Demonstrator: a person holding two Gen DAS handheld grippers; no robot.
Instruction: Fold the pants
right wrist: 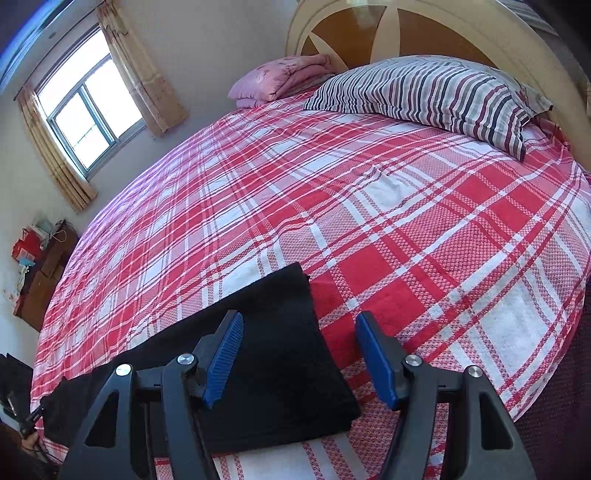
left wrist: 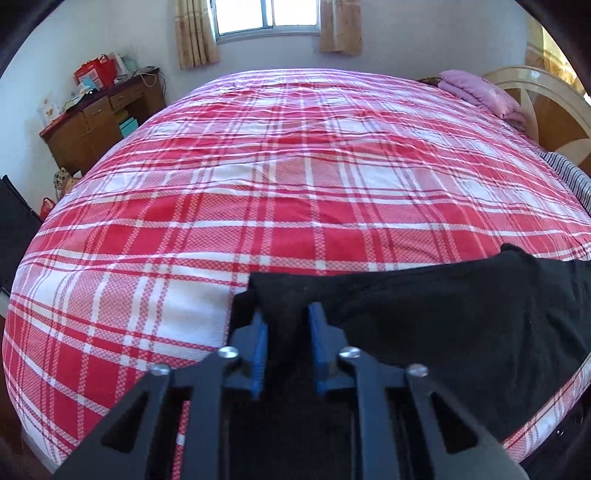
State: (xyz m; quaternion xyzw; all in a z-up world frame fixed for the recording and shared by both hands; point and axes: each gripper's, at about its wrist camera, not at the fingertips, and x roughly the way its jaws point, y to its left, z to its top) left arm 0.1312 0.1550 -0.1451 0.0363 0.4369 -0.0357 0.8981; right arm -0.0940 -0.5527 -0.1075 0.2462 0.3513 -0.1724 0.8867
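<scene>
Pants (right wrist: pixel 273 354), black, soft and limp, lie along the bed (left wrist: pixel 295 166) edge, one end pinched in left gripper (left wrist: pixel 285 345) jaws, right gripper (right wrist: pixel 295 363) jaws apart above the other end, likely best taken at a corner.

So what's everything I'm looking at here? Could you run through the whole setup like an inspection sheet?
Surface: bed with a red and white plaid sheet, mostly smooth.
Job's things: black pants lying along the near edge of the bed.
Clutter: striped pillow and folded pink blanket at the headboard end.
Grippers: left gripper is closed on a bunched end of the pants; right gripper is open above the other end, holding nothing.
Cables: nothing seen on the bed.
Surroundings: window with curtains, wooden desk piled with bags and boxes by the wall.
</scene>
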